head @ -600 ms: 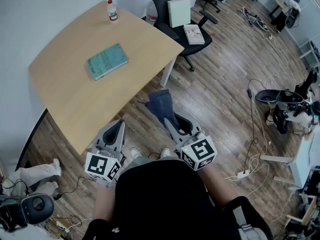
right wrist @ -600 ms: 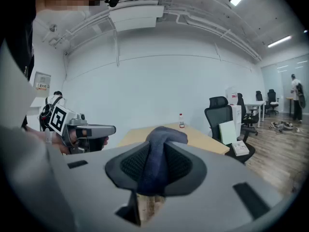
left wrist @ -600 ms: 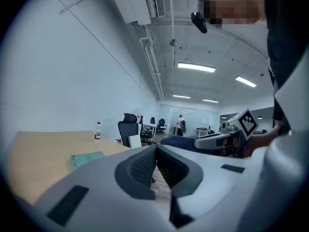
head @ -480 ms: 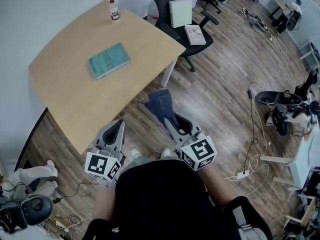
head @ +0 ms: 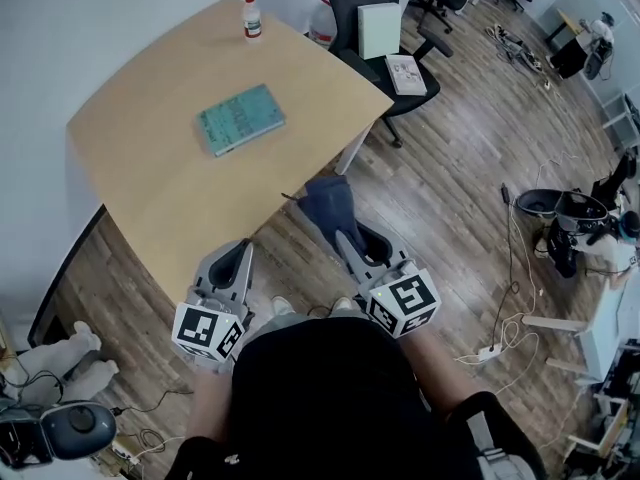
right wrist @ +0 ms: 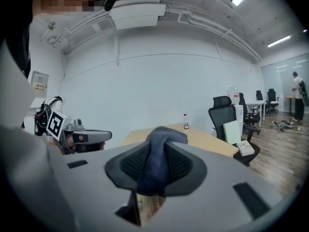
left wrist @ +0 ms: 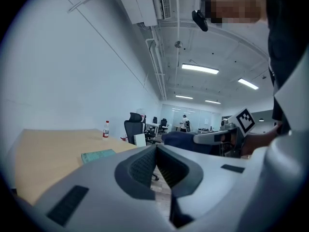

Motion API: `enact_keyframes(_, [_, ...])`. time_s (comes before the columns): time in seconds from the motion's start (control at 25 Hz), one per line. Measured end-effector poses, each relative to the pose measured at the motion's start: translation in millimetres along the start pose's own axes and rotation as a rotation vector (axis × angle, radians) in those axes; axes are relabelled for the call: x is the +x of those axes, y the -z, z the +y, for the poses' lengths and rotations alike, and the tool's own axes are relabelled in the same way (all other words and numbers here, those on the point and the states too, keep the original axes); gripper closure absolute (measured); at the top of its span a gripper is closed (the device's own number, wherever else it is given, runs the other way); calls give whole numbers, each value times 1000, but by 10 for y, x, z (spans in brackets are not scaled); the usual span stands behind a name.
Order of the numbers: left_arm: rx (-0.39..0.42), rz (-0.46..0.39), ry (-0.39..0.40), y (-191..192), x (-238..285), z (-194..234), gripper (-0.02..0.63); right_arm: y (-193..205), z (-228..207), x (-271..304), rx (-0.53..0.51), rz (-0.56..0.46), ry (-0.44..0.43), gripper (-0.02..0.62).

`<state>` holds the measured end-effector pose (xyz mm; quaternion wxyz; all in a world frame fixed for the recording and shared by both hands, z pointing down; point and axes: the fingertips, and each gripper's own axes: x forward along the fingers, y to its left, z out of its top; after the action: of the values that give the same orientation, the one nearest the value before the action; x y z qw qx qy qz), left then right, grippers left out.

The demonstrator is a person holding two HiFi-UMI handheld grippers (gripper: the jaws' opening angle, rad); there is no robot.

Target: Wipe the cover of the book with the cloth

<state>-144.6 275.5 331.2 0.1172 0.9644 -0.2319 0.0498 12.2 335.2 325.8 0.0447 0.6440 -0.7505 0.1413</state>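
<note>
Currently the left tool (head: 243,248) is hovering just beside the bench (head: 140,178) near edge, jaws pressed together, nothing between them. The teal book (head: 240,118) is lying flat mid-bench, well apart from both tools. A bottle (head: 252,17) is standing at the far edge. The right tool (head: 346,238) is pinching the dark blue cloth (head: 325,201), holding it over the floor (head: 450,188) near the bench. An office chair (head: 385,58) is sitting further right.
</note>
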Motion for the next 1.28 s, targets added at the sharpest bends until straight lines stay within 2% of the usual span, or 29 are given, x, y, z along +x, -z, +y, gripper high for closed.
enact_keyframes(0.32, [-38,28,1,148,-225,463,584,67,281,318,-1,38,18,495])
enact_keyframes(0.52, [-63,43,3,234,-100,571,584,81,192,494,2,55,15,495])
enact_keyframes(0.8, [-54,76,-35,222,375,724,584,31,-280,895,25,67,-26,495])
enact_keyframes(1.28, [-61,124,-202,11,1501,1146,584,-168,-1223,1961,77,131,-207,495])
